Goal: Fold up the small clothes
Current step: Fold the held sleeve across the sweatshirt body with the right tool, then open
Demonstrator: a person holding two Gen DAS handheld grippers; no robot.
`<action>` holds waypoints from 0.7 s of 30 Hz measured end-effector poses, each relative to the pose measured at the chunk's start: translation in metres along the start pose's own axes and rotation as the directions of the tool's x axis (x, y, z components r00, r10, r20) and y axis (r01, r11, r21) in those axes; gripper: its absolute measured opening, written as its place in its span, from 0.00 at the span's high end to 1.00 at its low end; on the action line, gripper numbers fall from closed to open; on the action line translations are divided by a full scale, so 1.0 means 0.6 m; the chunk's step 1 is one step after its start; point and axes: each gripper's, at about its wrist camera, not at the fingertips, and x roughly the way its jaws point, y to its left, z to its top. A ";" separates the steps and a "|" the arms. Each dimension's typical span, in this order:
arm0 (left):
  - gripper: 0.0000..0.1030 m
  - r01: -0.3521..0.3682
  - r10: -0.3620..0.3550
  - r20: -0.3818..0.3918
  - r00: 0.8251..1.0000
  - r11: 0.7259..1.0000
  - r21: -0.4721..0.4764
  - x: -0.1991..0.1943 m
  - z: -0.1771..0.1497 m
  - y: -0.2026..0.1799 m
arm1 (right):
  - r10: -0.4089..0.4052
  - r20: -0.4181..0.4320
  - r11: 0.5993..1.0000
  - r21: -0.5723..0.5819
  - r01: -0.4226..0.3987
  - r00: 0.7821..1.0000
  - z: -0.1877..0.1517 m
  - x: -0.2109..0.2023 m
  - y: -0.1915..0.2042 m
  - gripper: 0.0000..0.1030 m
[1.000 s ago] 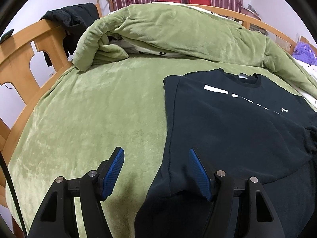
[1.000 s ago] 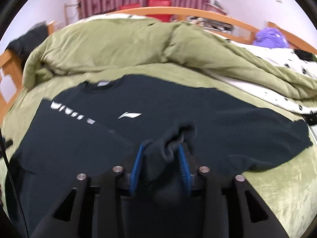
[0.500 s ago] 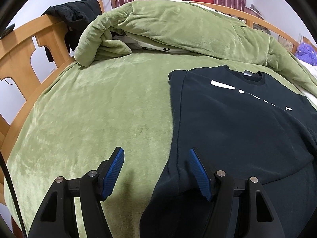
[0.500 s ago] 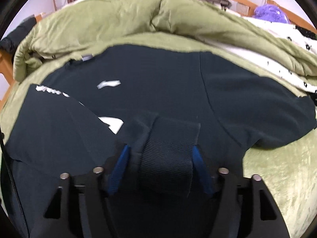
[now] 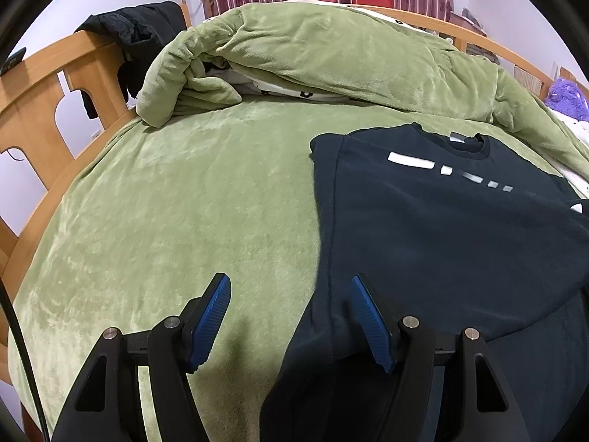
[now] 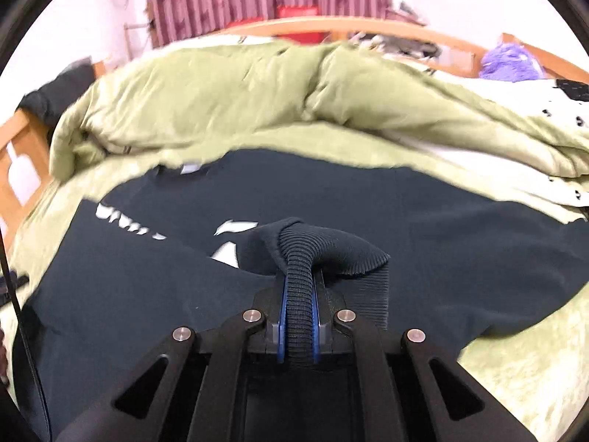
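Note:
A dark navy sweatshirt (image 5: 441,239) with white print lies face up on the green bedspread (image 5: 184,202), its left side folded inward. My left gripper (image 5: 291,283) hovers open over the sweatshirt's left edge; the cloth's edge lies loosely between the blue pads, and neither pad presses on it. In the right wrist view the sweatshirt (image 6: 460,239) spreads across the bed. My right gripper (image 6: 299,287) is shut on its ribbed sleeve cuff (image 6: 331,254), which bulges up and out over the fingertips.
A rumpled green duvet (image 5: 331,55) is heaped across the back of the bed. The wooden bed frame (image 5: 36,110) curves along the left, with a black jacket (image 5: 136,33) draped over it. A purple plush (image 5: 567,95) sits far right.
The right gripper's jaws widened around the sleeve cuff, then closed tight on the ribbed cuff. The left gripper has stayed still and open.

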 end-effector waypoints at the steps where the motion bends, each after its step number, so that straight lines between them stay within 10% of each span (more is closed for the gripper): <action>1: 0.36 0.000 0.000 -0.002 1.000 1.000 0.001 0.000 0.000 0.000 | -0.011 -0.027 1.000 0.018 0.011 1.000 -0.003 0.013 -0.007 0.88; 5: 0.36 -0.003 0.003 -0.004 1.000 1.000 0.004 0.001 0.000 -0.002 | -0.045 -0.234 0.997 0.053 0.059 0.971 -0.041 0.091 -0.026 0.74; 13: 0.36 -0.003 0.002 0.022 1.000 1.000 0.013 -0.008 0.002 -0.007 | -0.080 -0.119 0.997 -0.005 0.081 0.990 -0.026 0.029 -0.011 0.53; 21: 0.36 0.011 -0.011 0.053 0.999 1.000 0.011 -0.028 0.009 -0.015 | -0.122 -0.122 0.991 0.038 0.128 0.985 -0.024 -0.004 -0.050 0.53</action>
